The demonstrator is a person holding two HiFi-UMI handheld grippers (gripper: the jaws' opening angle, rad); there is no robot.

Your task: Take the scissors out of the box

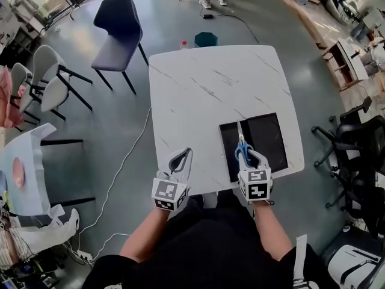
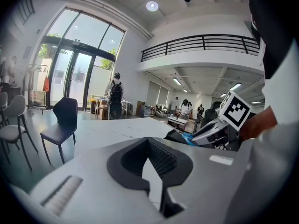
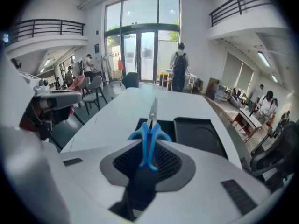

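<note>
Head overhead, gripper views across table (image 1: 198,89)

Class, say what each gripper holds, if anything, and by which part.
The right gripper holds the scissors by their blue handles, blades pointing away. The left gripper holds nothing; its jaws are shut.
</note>
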